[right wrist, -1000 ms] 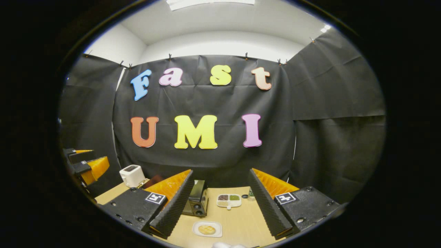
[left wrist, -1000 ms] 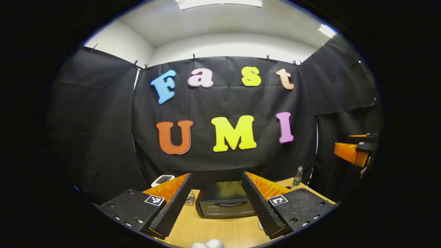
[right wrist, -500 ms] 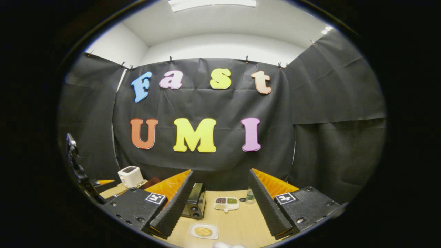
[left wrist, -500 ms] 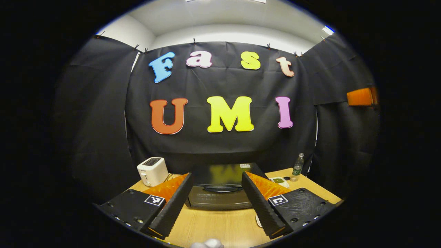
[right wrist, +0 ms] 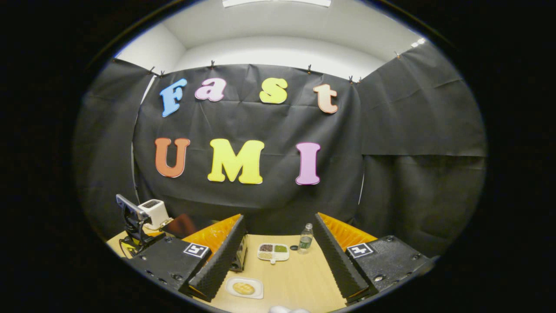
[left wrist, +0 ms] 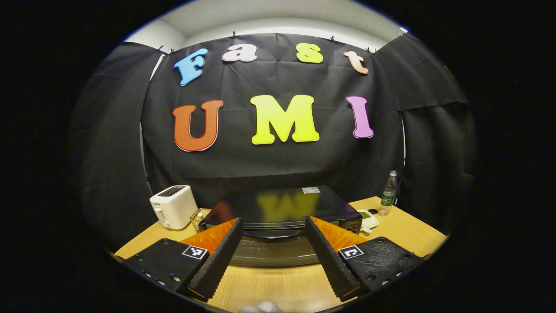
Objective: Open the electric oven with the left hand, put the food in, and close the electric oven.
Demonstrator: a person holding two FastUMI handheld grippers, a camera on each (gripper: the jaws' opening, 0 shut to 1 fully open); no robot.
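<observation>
In the left gripper view, the left gripper (left wrist: 273, 254) hovers over a wooden table (left wrist: 278, 289) with its two fingers spread wide and nothing between them. Straight ahead, framed by the gap between the fingers, sits the black electric oven (left wrist: 278, 206); its door is shut, and the curved handle on its front shows just beyond the fingertips, not touched by them. Off to the left of the gripper stands a white toaster (left wrist: 173, 206). To the right, past the oven's corner, a small white dish (left wrist: 368, 218) lies on the table, and farther right a clear plastic bottle (left wrist: 388, 193) stands upright. In the right gripper view, the right gripper (right wrist: 278, 256) is also released, fingers apart and empty. On the table between its fingers, close in, lies a white plate carrying a round yellowish piece of food (right wrist: 243, 288). Beyond it sits a white divided dish (right wrist: 273, 251) with dark and green fillings, and the bottle (right wrist: 306, 238) stands just beside that dish. The oven's side (right wrist: 239, 256) peeks out behind the left finger. Far left, the toaster (right wrist: 152, 213) stands behind a dark device on a stand (right wrist: 132, 219).
</observation>
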